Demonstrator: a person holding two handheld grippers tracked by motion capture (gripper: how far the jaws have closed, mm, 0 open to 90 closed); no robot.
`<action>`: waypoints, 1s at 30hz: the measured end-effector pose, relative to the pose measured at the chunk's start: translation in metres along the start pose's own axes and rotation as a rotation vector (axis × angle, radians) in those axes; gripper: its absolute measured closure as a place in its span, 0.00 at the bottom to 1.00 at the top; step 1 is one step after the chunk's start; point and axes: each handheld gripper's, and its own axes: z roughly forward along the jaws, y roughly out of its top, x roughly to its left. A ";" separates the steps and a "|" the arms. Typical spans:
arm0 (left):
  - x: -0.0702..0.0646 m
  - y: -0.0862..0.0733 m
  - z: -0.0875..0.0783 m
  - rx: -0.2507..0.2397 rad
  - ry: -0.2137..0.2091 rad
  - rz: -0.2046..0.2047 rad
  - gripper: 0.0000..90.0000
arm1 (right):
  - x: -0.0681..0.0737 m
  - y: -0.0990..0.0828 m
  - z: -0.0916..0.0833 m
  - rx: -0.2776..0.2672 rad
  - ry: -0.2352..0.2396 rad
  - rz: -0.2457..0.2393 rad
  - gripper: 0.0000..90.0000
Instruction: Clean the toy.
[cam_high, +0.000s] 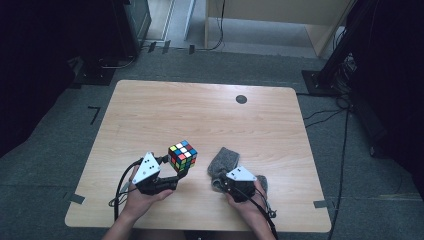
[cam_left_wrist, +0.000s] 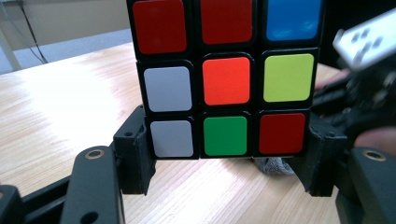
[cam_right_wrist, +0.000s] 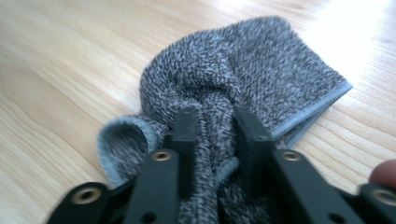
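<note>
Ahead of my tongs the surface (cam_high: 210, 115) lies open to its far edge — just a small dark disc (cam_high: 241, 99) there. Between my hands, the cube (cam_high: 182, 155) and grey cloth (cam_high: 223, 161) leave only a narrow gap.

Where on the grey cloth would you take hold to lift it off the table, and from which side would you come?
Grip the raised fold in the middle of the grey cloth, coming from above on the person's side. The cloth lies crumpled on the table, so its flat edges offer little to pinch, while the bunched ridge stands up. The right gripper is already closed on that ridge.
</note>
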 end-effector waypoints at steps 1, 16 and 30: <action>-0.001 -0.001 0.001 0.009 0.007 0.014 0.38 | -0.002 0.004 -0.005 -0.036 0.015 0.025 0.85; -0.046 -0.009 0.022 0.091 -0.035 0.249 0.38 | 0.029 0.055 -0.084 -0.499 0.262 0.061 0.85; -0.049 -0.008 0.021 0.093 -0.042 0.258 0.38 | 0.024 0.046 -0.077 -0.486 0.160 0.060 0.83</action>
